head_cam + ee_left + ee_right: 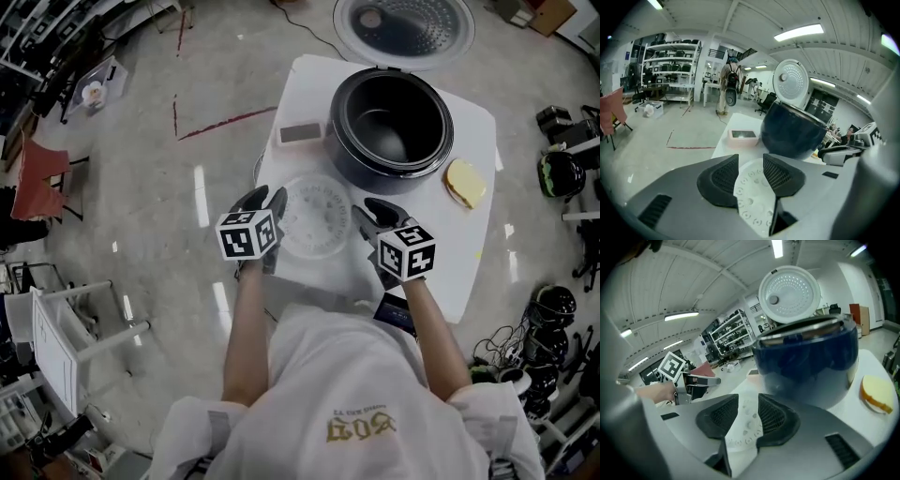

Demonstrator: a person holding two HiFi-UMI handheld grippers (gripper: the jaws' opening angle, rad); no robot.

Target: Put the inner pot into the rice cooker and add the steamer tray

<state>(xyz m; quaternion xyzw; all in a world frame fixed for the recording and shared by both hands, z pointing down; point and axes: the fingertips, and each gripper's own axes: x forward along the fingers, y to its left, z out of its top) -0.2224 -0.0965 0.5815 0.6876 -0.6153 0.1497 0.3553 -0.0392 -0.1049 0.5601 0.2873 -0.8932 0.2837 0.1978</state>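
The dark rice cooker [389, 127] stands at the back of the white table [473, 122] with its lid [403, 26] swung open, and a dark inner pot [386, 105] sits inside it. The round white perforated steamer tray [317, 217] lies flat on the table in front of the cooker. My left gripper [267, 199] is at the tray's left rim and my right gripper [370, 211] at its right rim. Both stand open. In the left gripper view the tray [752, 197] shows through the gap below the jaws; the right gripper view shows the tray [743, 432] the same way.
A yellow sponge [465, 183] lies right of the cooker, and a small flat box [300, 132] sits at its left. A dark flat object [394, 314] rests at the table's near edge. Chairs, shelves and gear ring the floor around the table.
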